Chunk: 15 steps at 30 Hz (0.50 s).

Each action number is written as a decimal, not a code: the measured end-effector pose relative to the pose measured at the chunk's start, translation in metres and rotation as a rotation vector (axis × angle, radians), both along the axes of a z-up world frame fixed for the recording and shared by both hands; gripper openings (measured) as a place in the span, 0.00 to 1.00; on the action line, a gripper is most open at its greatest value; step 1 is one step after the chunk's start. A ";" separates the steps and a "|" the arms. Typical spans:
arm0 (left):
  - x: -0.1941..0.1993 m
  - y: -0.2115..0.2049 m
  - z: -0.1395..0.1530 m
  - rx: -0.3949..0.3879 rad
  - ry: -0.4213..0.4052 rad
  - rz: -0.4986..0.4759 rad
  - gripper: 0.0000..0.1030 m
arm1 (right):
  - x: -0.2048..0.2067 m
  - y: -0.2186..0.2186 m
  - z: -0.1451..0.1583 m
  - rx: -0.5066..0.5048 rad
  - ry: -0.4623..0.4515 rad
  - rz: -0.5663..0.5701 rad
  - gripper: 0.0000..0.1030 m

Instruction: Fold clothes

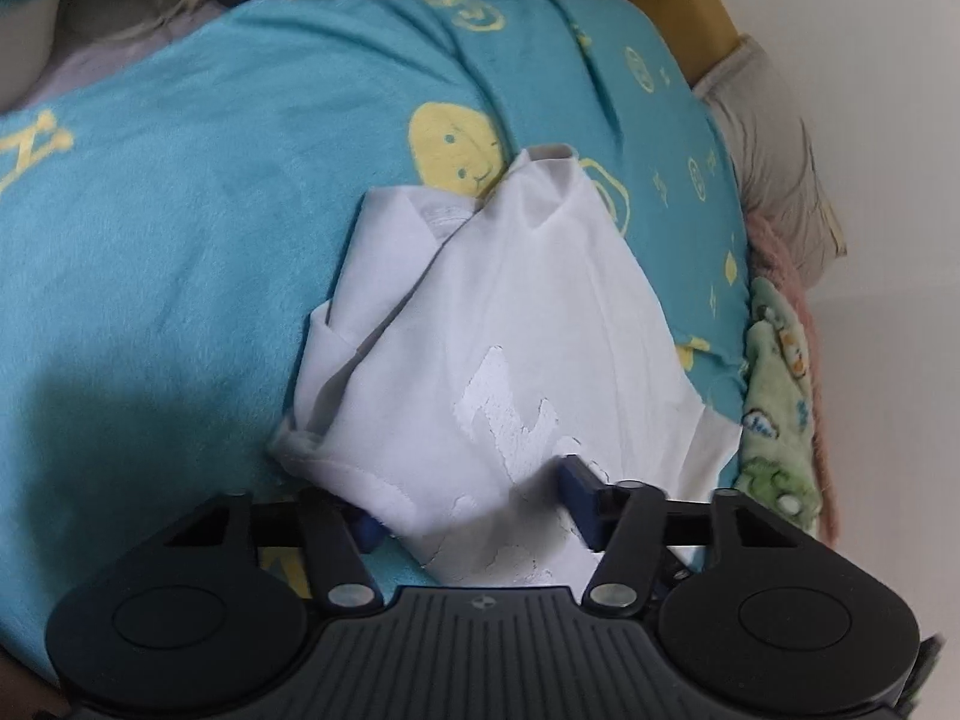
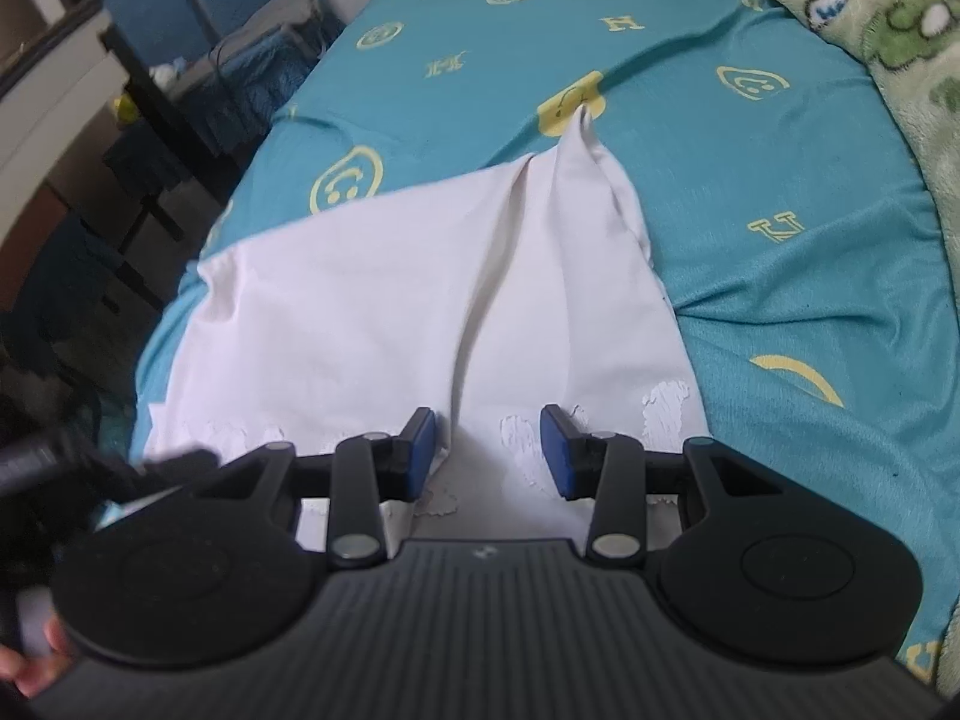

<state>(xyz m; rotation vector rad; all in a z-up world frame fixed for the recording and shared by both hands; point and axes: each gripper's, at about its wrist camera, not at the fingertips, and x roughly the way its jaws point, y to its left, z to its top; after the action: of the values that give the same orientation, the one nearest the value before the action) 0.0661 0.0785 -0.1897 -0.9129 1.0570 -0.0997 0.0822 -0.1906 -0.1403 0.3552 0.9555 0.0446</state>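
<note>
My white T-shirt (image 2: 420, 300) lies partly folded on the teal bedsheet (image 2: 780, 210), one side flap turned in; more folds remain, I judge. Its long axis runs away from me. Left gripper (image 1: 474, 504) and right gripper (image 2: 489, 450) straddle the near edge with fingers spread; I can't tell whether they pinch it.

A teal bedsheet (image 2: 750, 276) with yellow smiley faces and letter motifs covers the bed. A green plush blanket (image 2: 888, 18) with cartoon prints lies bunched along the bed's edge. In the left wrist view, a grey pillow (image 1: 774, 138) sits beside a yellow headboard (image 1: 690, 18). Dark blurred furniture (image 2: 150, 90) stands beside the bed.
</note>
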 end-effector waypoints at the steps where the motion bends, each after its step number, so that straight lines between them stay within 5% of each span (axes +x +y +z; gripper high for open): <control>1: -0.001 0.000 0.005 0.004 -0.026 -0.002 0.37 | -0.002 -0.004 0.004 0.033 -0.015 -0.020 0.43; 3: -0.005 0.003 0.013 0.000 -0.072 -0.003 0.24 | -0.008 -0.014 0.014 0.137 -0.057 -0.051 0.46; 5: -0.007 0.004 0.019 -0.003 -0.114 -0.008 0.21 | -0.016 -0.022 0.022 0.281 -0.097 -0.064 0.66; 6: -0.008 0.003 0.021 -0.002 -0.132 -0.014 0.20 | -0.019 -0.024 0.023 0.367 -0.105 -0.065 0.84; 11: -0.012 0.001 0.028 -0.014 -0.163 0.008 0.18 | -0.028 -0.012 0.004 0.741 0.009 -0.018 0.86; 15: -0.017 0.006 0.033 -0.038 -0.181 0.022 0.18 | -0.032 0.003 -0.022 0.881 0.121 -0.019 0.87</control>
<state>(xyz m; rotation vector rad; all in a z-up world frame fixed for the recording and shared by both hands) 0.0489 0.0845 -0.1562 -0.9312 0.8792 -0.1811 0.0507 -0.1873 -0.1624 1.1872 1.0137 0.4389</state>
